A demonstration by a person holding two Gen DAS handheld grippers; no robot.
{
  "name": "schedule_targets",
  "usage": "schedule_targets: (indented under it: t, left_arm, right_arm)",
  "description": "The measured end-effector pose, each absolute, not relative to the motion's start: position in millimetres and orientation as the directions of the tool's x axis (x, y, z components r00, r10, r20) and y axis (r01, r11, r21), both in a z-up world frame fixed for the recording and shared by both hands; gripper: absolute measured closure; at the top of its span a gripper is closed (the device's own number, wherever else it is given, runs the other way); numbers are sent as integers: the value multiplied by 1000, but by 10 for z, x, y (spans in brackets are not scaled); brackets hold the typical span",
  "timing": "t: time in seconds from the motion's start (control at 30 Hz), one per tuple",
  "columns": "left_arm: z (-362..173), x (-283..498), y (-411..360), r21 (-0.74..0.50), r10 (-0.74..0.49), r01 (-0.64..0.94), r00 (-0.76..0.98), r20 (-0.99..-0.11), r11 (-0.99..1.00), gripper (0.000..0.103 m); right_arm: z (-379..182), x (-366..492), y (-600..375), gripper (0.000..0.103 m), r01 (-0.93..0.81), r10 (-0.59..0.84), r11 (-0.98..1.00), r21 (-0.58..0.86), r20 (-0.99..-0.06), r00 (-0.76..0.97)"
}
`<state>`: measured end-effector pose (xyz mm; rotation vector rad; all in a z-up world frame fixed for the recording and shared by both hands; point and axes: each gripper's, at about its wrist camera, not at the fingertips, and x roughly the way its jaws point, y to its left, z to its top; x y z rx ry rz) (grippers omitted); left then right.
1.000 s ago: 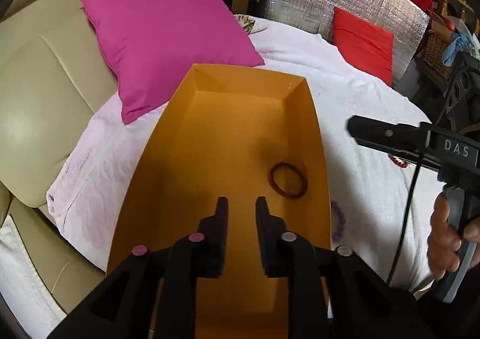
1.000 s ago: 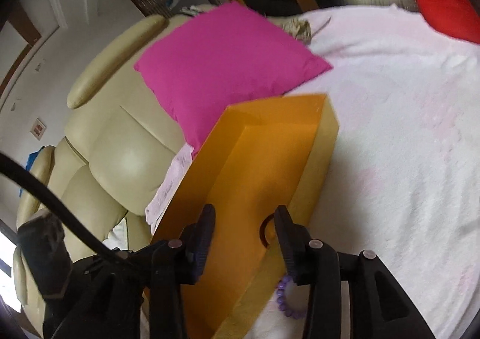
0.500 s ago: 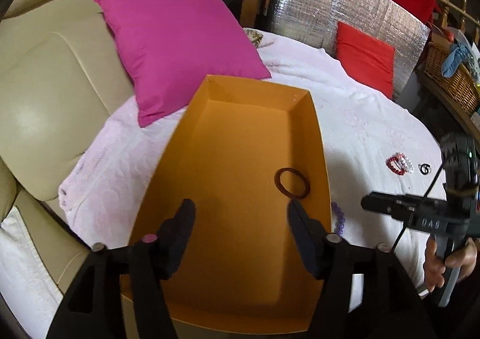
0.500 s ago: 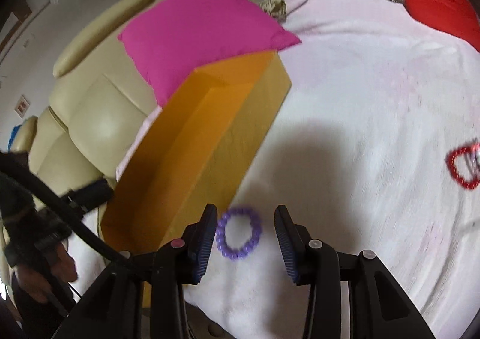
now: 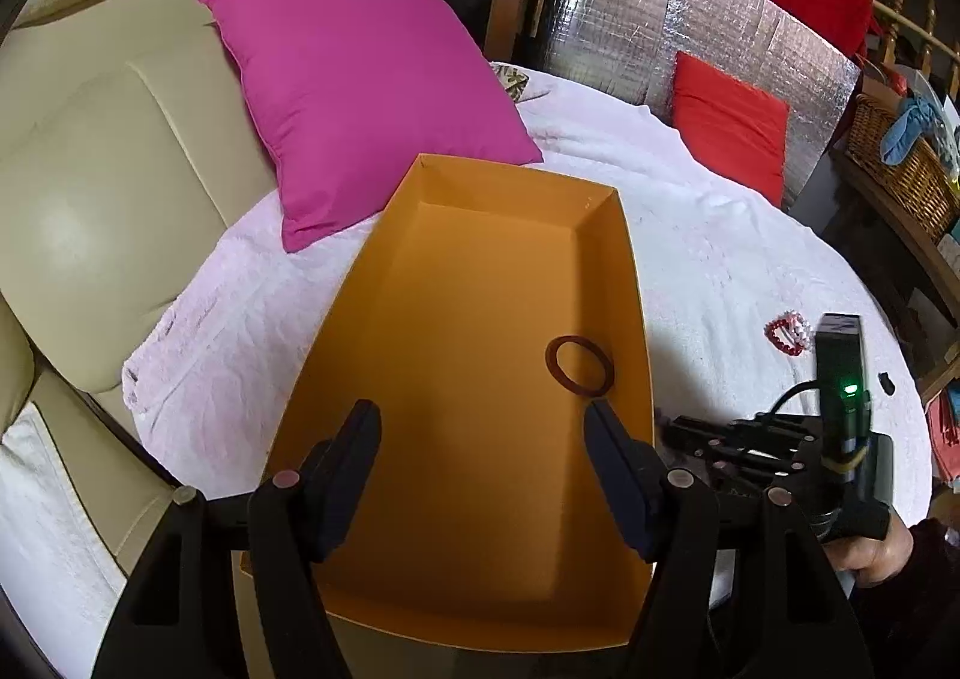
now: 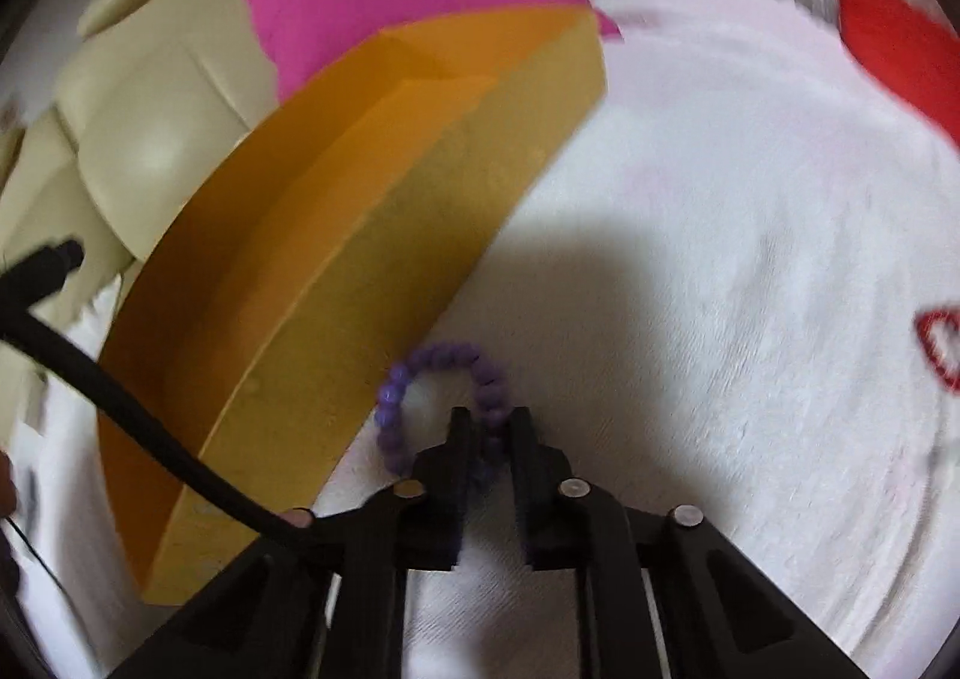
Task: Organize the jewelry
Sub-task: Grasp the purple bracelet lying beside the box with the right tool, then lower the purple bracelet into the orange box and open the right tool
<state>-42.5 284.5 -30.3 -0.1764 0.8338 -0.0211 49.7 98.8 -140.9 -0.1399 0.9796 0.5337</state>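
An orange box (image 5: 636,283) lies on the white blanket (image 5: 720,259), with a brown ring-shaped bangle (image 5: 555,364) inside near its right wall. My left gripper (image 5: 483,418) hangs open above the box's near end, nothing between its fingers. Just outside the box's right wall (image 6: 420,199), a purple bead bracelet (image 6: 444,355) rests on the blanket. My right gripper (image 6: 491,421) is shut on the bracelet's near right strand; the rest of the loop sticks out ahead of the fingertips. A red and white heart-shaped bracelet (image 5: 787,332) lies further right.
A pink pillow (image 5: 360,96) leans on the beige sofa back (image 5: 90,168) behind the box. A red pillow (image 5: 726,132) stands against a silver panel at the far side. A small dark item (image 5: 886,380) lies near the blanket's right edge, a wicker basket (image 5: 900,168) beyond.
My left gripper opened wide and drew back a little from the box. My right gripper swung from the box down to the purple bracelet and closed on it.
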Motion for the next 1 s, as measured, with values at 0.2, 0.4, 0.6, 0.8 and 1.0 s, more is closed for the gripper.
schedule_targets:
  t: [0.2, 0.4, 0.6, 0.8, 1.0]
  left_arm:
    - [-404, -395, 2873, -147, -42, -108, 651, -758, 983, 31]
    - [-320, -605, 2959, -84, 16, -114, 680, -733, 990, 30]
    - [-220, -925, 3199, -103, 15, -121, 718, -696, 987, 28]
    - [-305, -935, 3450, -173, 15, -209, 679, -734, 962, 28]
    - [-393, -797, 3330, -211, -36, -204, 632, -774, 956, 28]
  right_arm:
    - [-825, 426, 711, 93, -449, 418, 880, 154, -700, 579]
    - [-307, 343, 898, 93, -534, 575, 800, 273, -602, 554]
    - [-390, 254, 1455, 93, -601, 688, 704, 377, -571, 448]
    - [-544, 515, 1705, 72, -542, 710, 689, 481, -598, 372]
    - [-433, 500, 1235, 54, -500, 670, 739, 453, -576, 468]
